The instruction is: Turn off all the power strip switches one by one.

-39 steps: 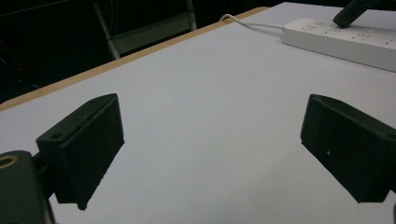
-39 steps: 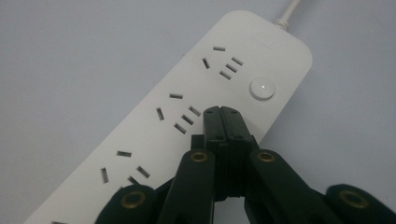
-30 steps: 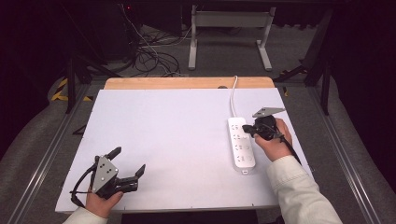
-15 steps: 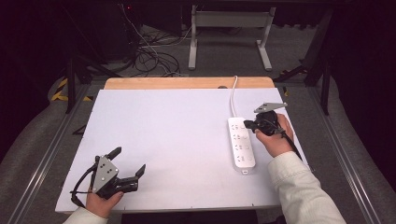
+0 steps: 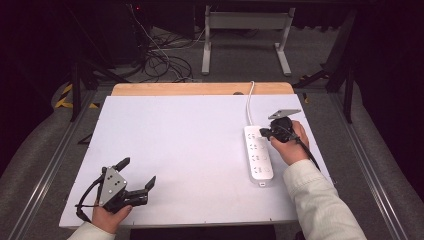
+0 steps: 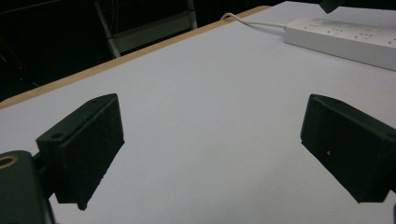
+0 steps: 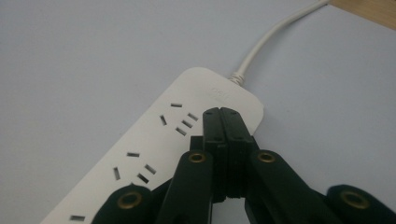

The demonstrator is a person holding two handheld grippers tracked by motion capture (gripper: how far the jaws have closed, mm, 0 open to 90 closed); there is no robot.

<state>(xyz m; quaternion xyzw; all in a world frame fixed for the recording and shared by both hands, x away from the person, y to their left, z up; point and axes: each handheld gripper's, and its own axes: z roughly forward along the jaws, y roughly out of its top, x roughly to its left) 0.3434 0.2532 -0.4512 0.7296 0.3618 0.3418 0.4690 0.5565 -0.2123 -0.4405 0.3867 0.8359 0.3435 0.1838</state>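
A white power strip [image 5: 259,153] lies on the right side of the white table top, its white cable [image 5: 248,106] running off toward the far edge. In the right gripper view the strip [image 7: 154,154] shows several sockets and its cable [image 7: 275,42]. My right gripper [image 5: 264,134] is shut with nothing between its jaws; its tips [image 7: 221,113] hover over the cable end of the strip. My left gripper [image 5: 136,172] rests open near the front left corner, jaws wide apart over bare table [image 6: 210,140]. The strip [image 6: 345,39] appears far off in the left gripper view.
The white table top [image 5: 185,145] has a wooden strip [image 5: 200,89] along its far edge. Beyond it stand a metal frame [image 5: 245,35] and loose cables [image 5: 165,60] on the floor. Metal rails run along both sides of the table.
My right gripper has shifted slightly toward the far, cable end of the power strip. The left gripper has stayed where it was.
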